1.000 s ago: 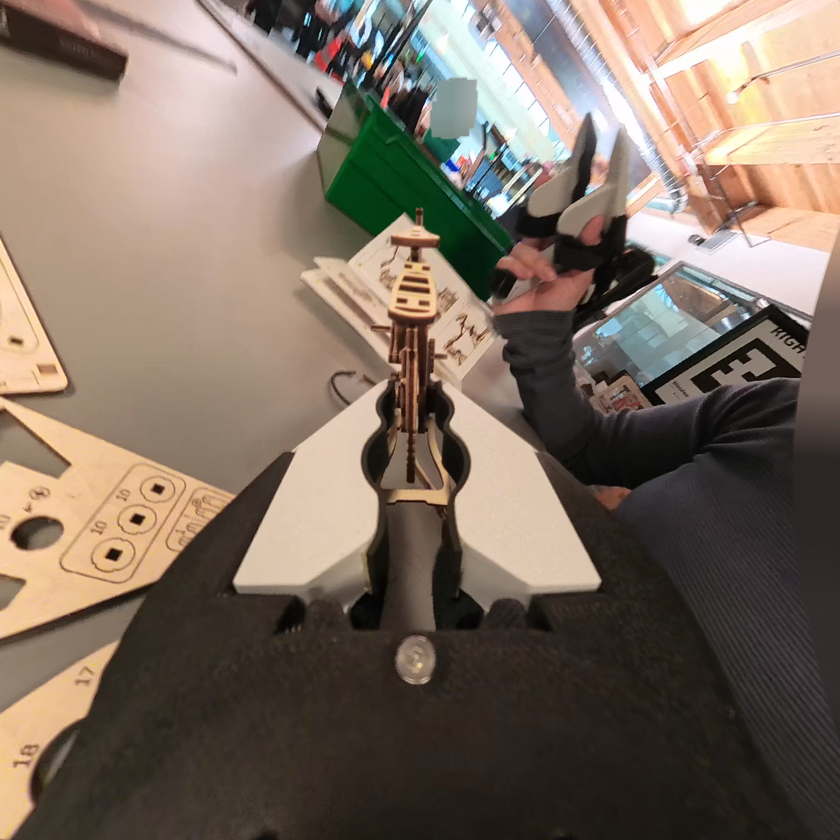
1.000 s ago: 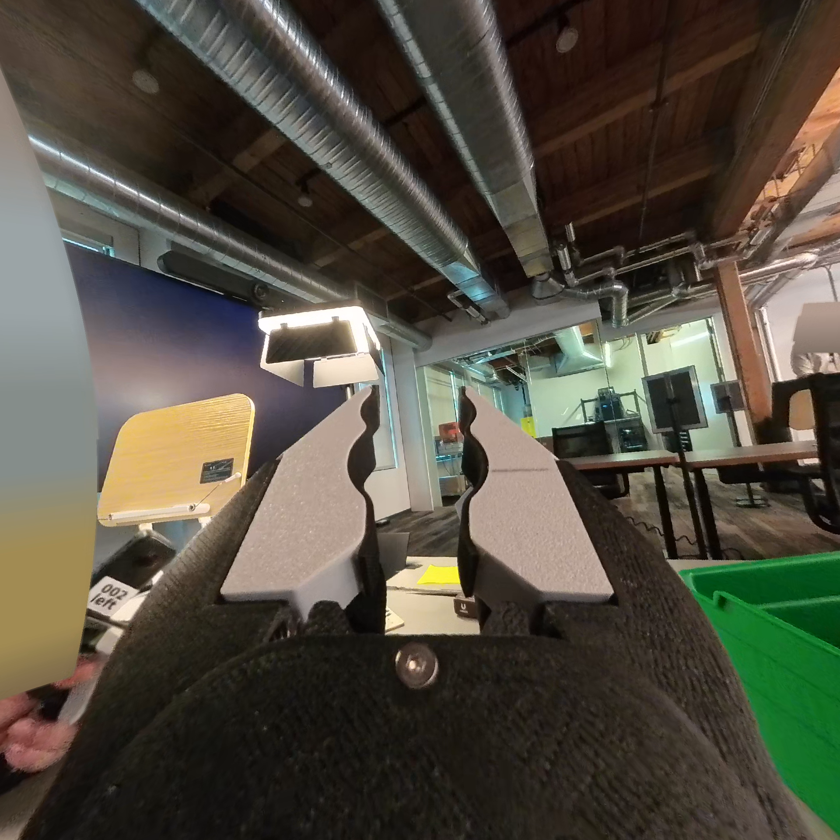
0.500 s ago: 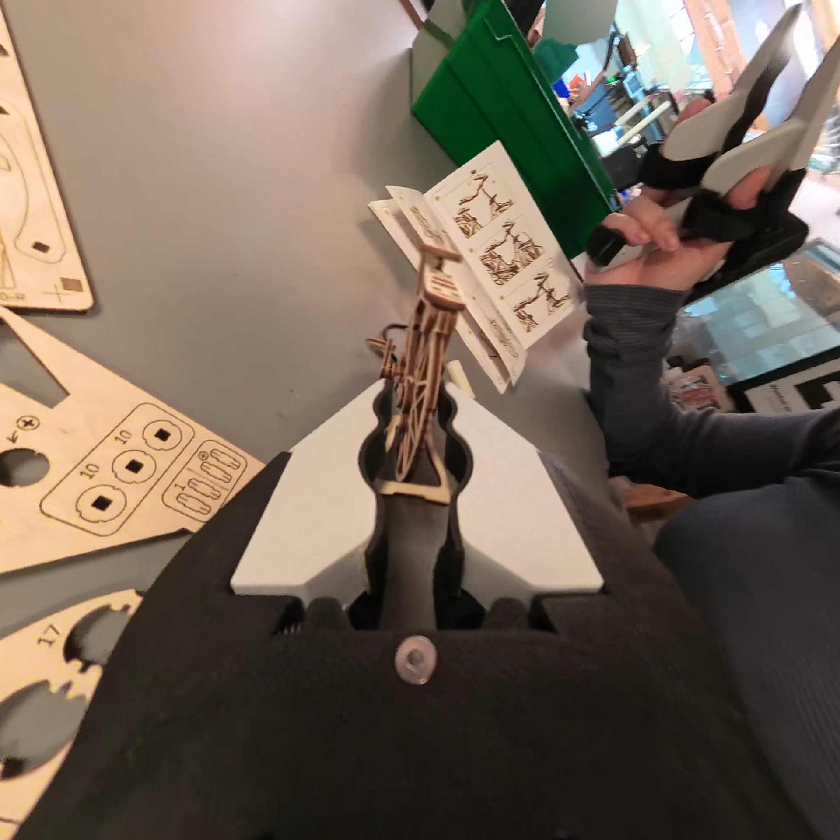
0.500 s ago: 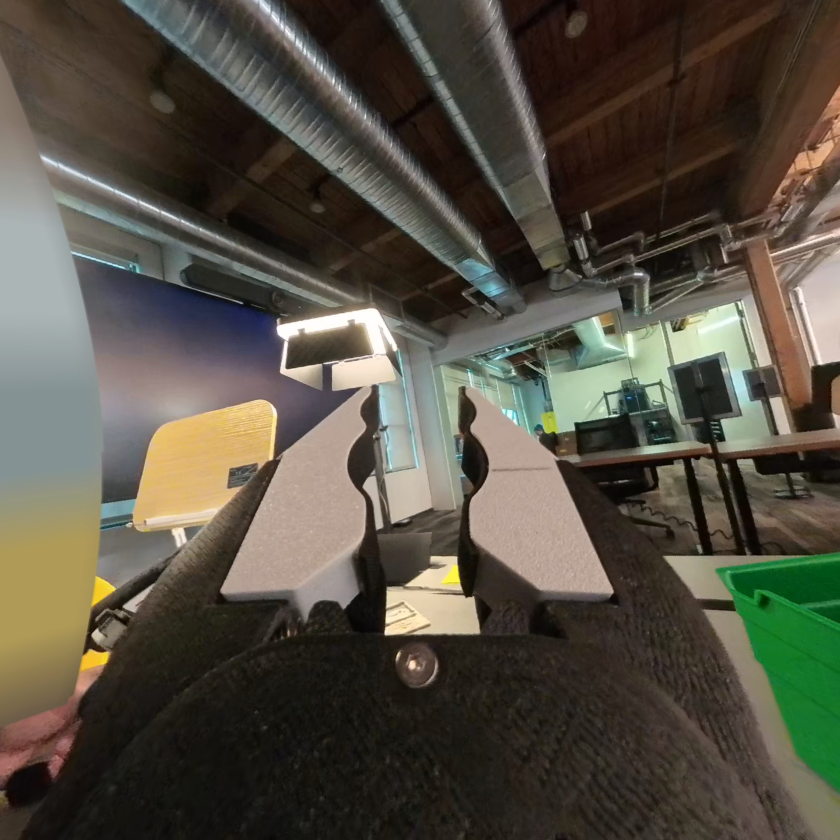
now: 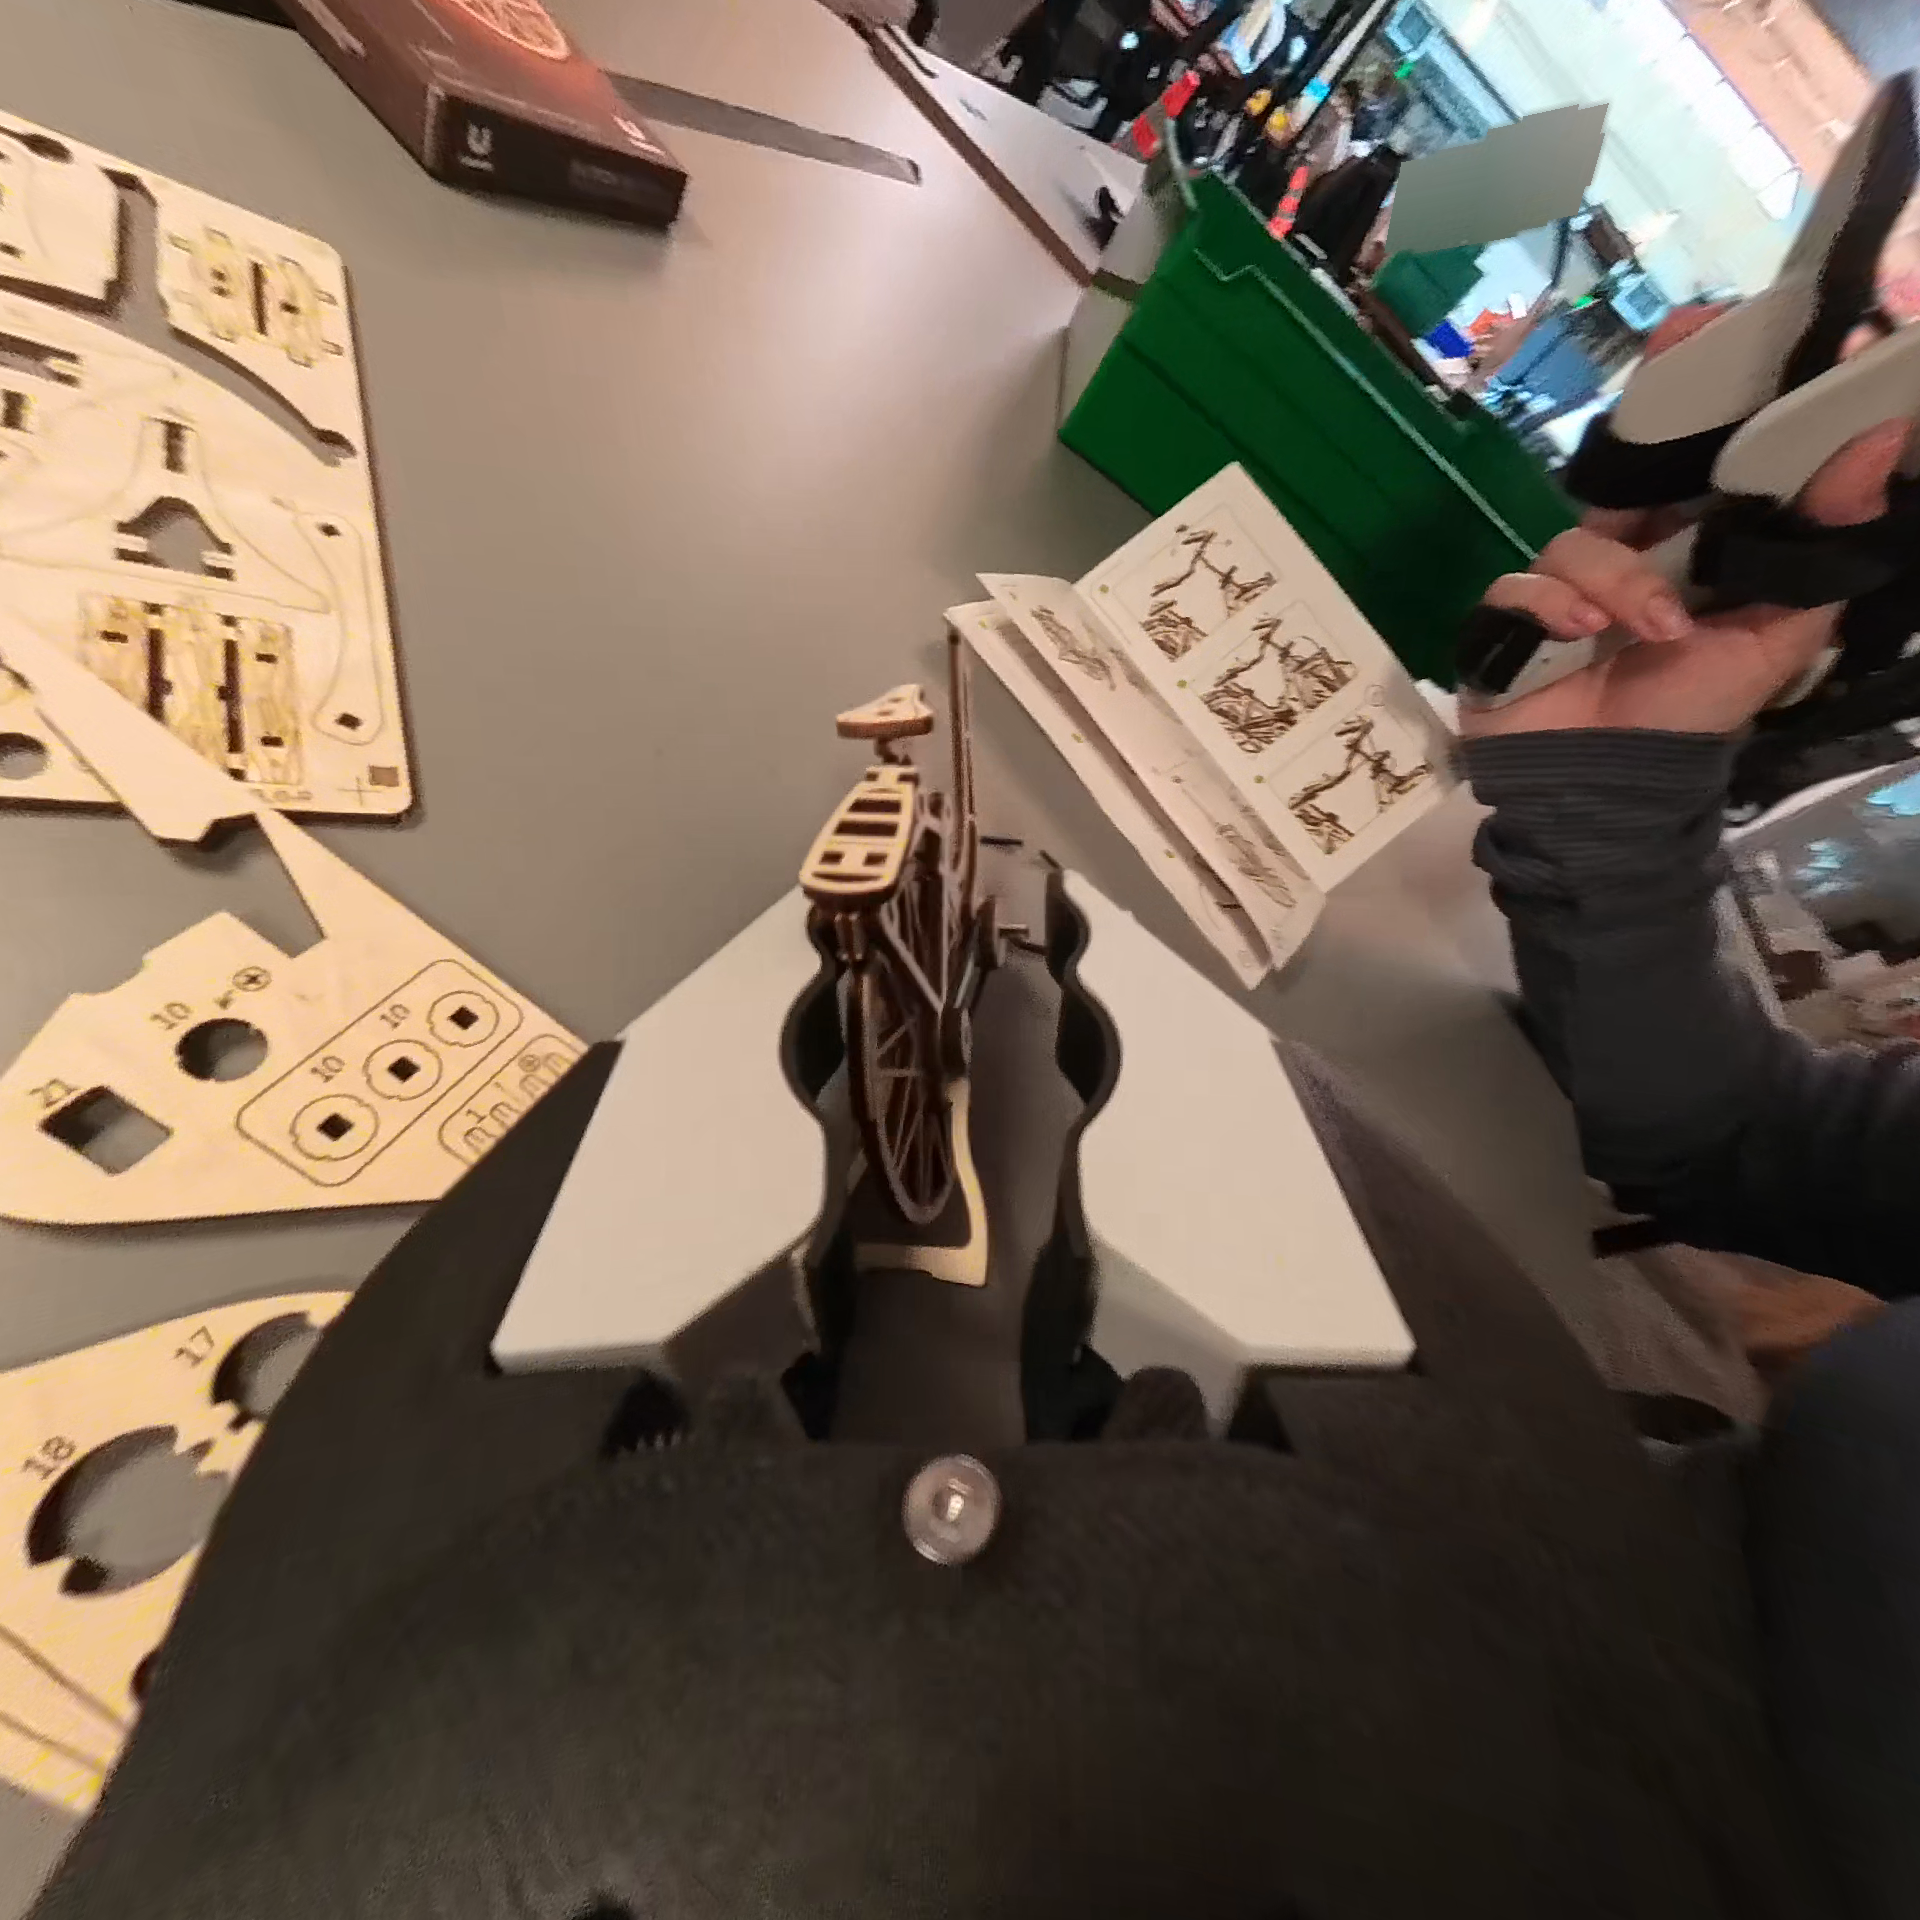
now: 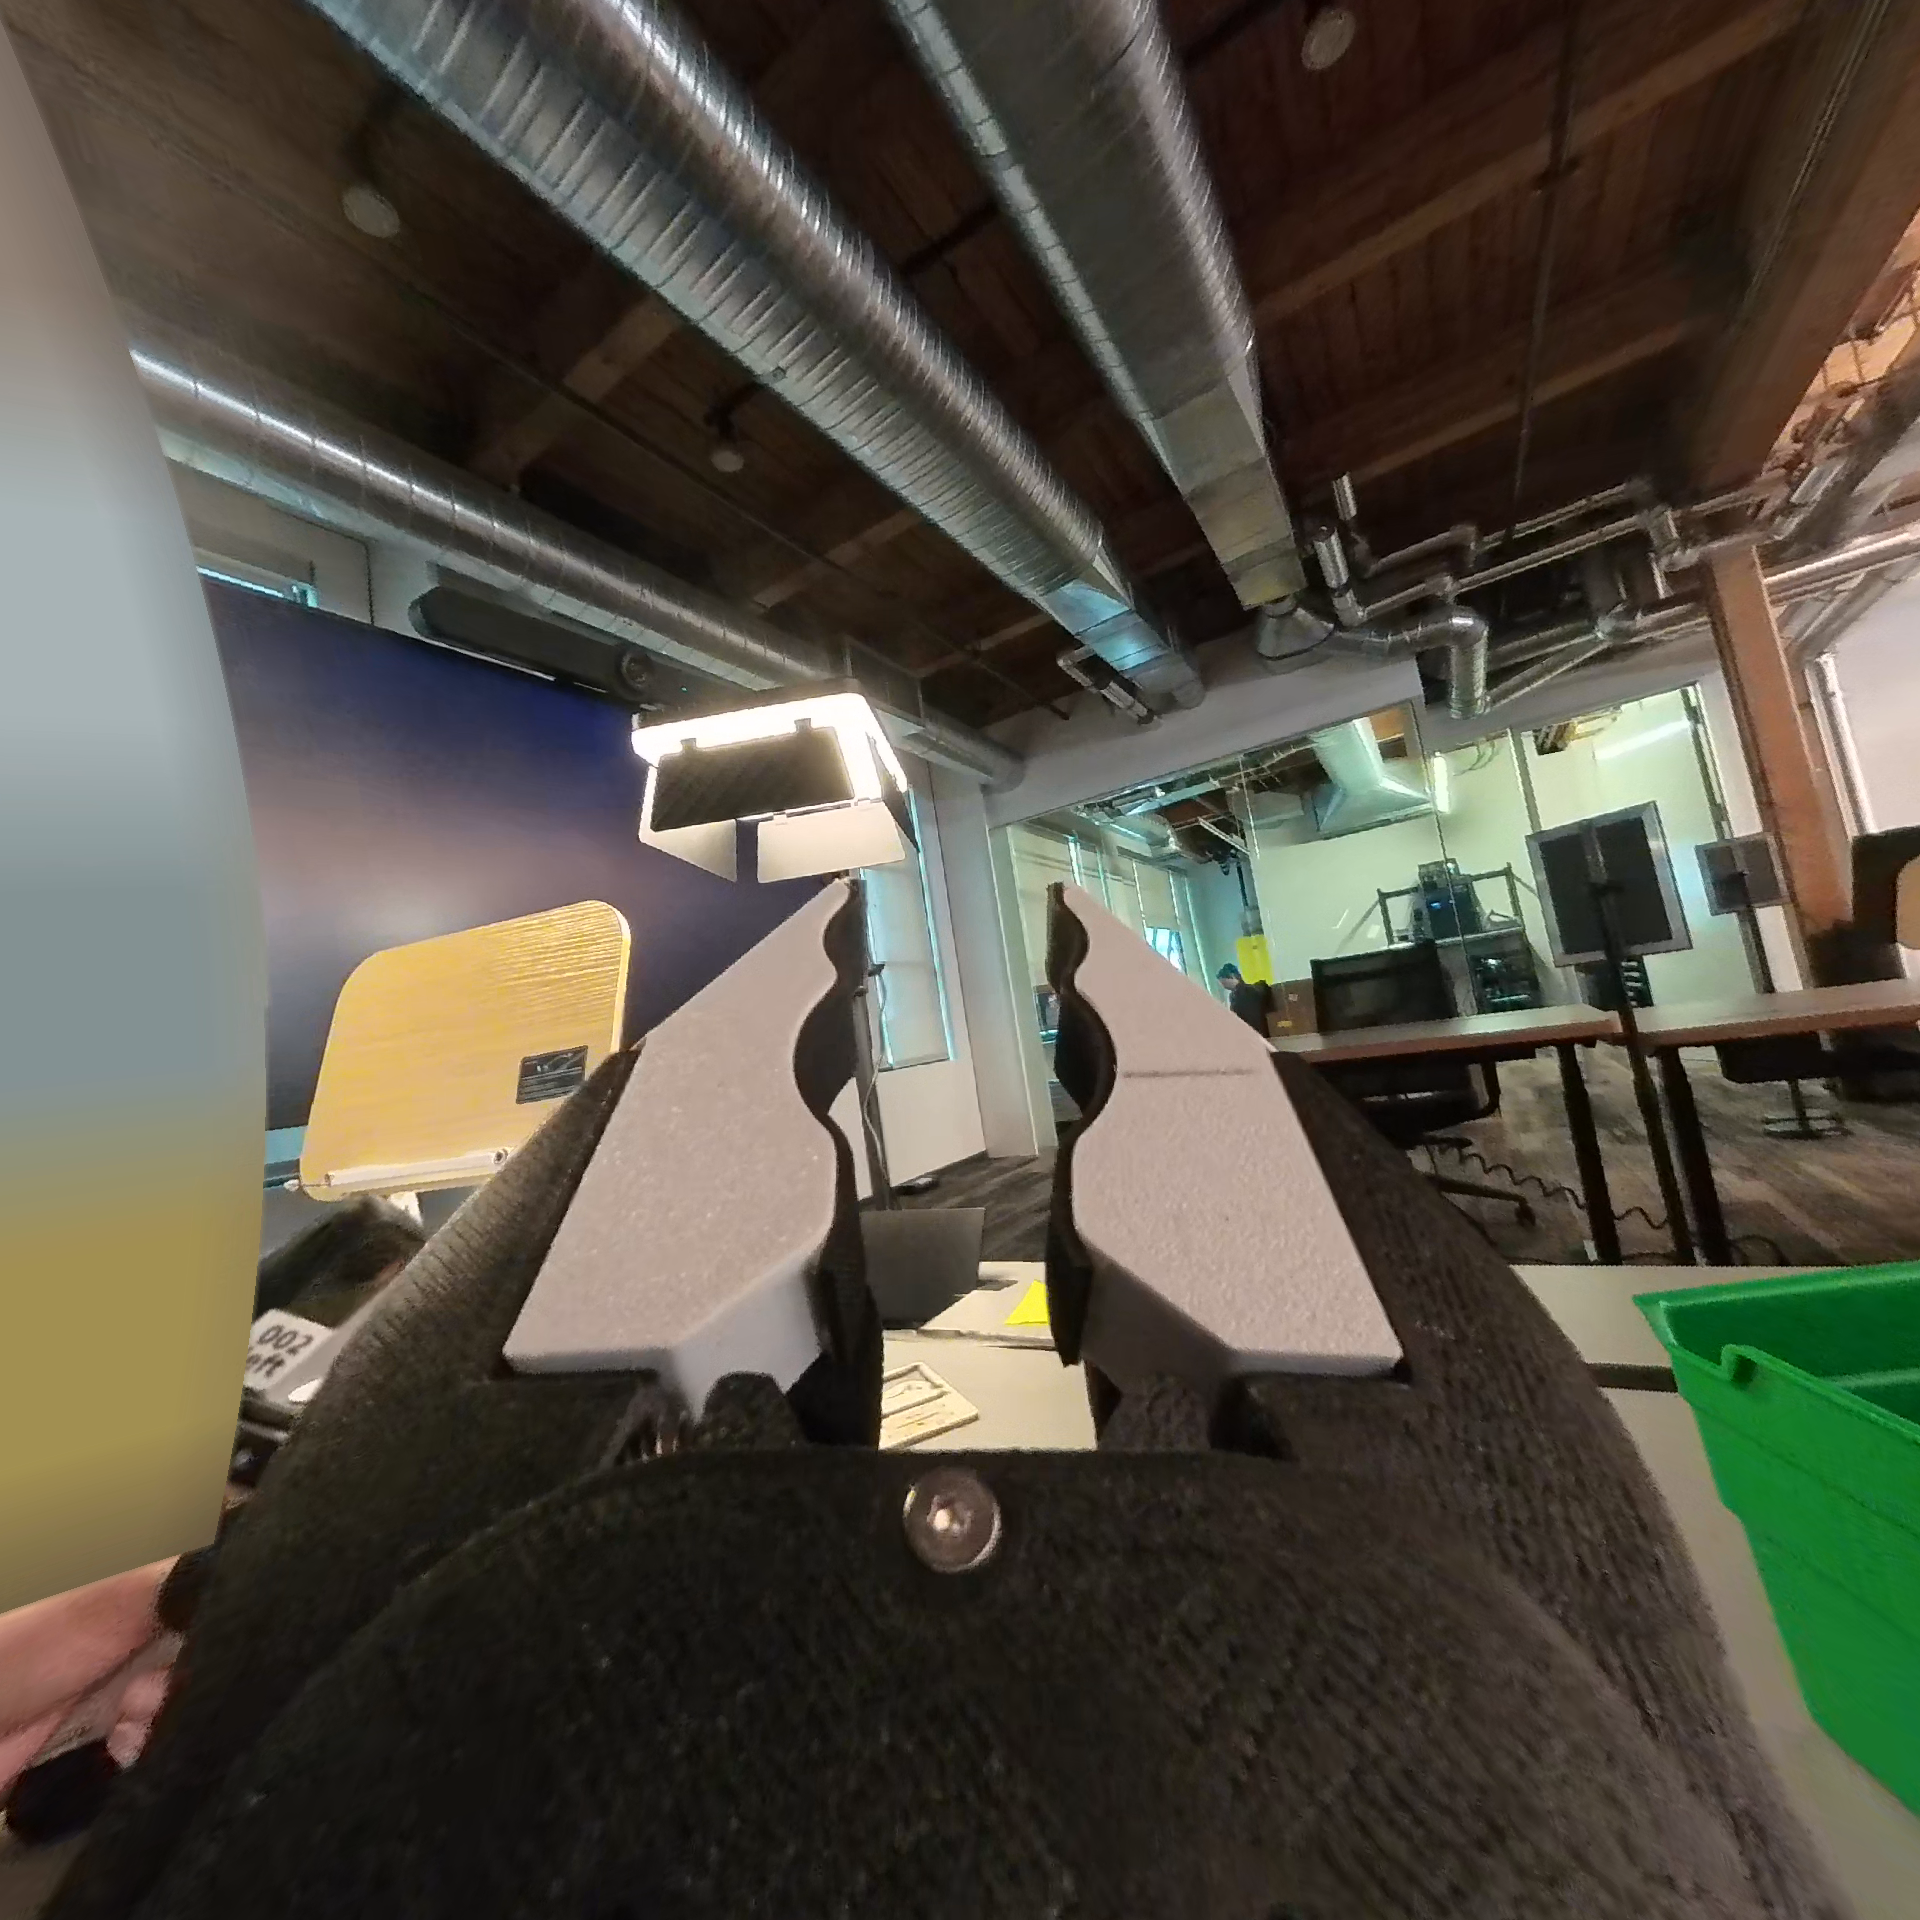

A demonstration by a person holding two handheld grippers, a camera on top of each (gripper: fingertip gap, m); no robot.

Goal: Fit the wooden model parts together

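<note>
The wooden model (image 5: 904,997), a small spoked-wheel bicycle with a slatted rack and a saddle at its far end, stands between the fingers of the left gripper (image 5: 940,914). Those fingers are spread wider than the model; the left one seems to touch the wheel, the right one stands clear, so a firm clamp cannot be confirmed. The gripper is tipped down toward the grey bench (image 5: 644,499).

Ahead and to the right of it lies the open instruction booklet (image 5: 1236,707), with a green bin (image 5: 1278,416) beyond. To the left lie punched plywood sheets (image 5: 260,1081), some pieces still in them.

The right gripper (image 6: 951,904) is held up and away, empty, fingers apart, aimed across the room and at the ceiling ducts. From the left view, the person's right hand (image 5: 1621,644) grips its handle with the wrist cocked back, sleeve reaching in from the right.

The step appears to be a check of the booklet before the next part. Doing it well likely means closing lightly on the frame rather than the thin spokes, keeping the model upright, and bringing the right gripper down for a piece.
</note>
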